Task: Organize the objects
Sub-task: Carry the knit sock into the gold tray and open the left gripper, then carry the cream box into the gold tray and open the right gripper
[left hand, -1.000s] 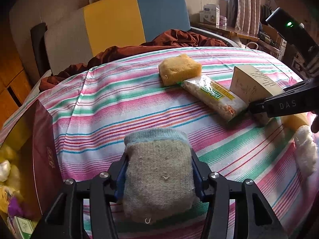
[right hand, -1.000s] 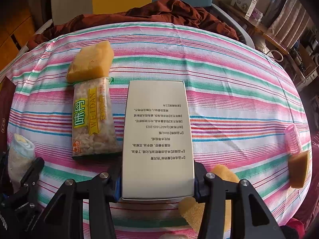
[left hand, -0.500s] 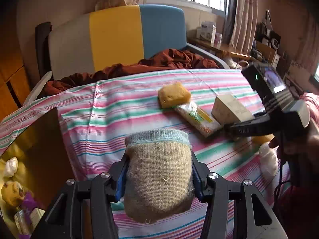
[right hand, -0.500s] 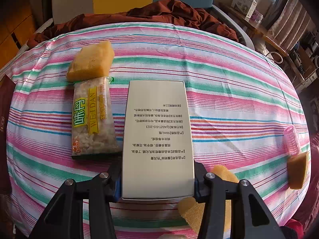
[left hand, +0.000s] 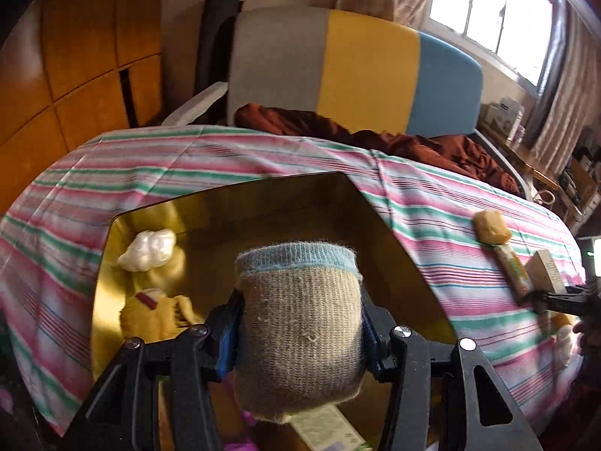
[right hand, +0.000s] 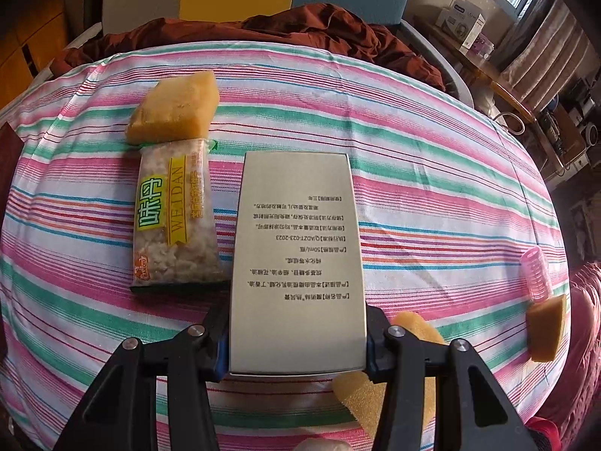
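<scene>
My left gripper [left hand: 298, 332] is shut on a rolled beige sock with a blue cuff [left hand: 298, 323] and holds it above the open gold-lined box [left hand: 263, 203] on the striped bed. The box holds a white wad [left hand: 148, 250], a yellow plush toy [left hand: 154, 315] and a small green-white carton [left hand: 323, 430]. My right gripper [right hand: 296, 342] is shut on a white printed carton [right hand: 296, 259], low over the bed. It also shows at the right edge of the left wrist view [left hand: 546, 276].
On the striped sheet lie a yellow sponge [right hand: 174, 109], a WEIDAN snack pack [right hand: 174, 221], a pink hair roller [right hand: 537, 276] and orange sponge pieces [right hand: 546, 329]. A brown blanket [right hand: 300, 28] and colour-block headboard [left hand: 357, 75] are at the far end.
My left gripper has swung left with the sock, from over the bed's middle to above the open box. The right gripper with the white carton has stayed put.
</scene>
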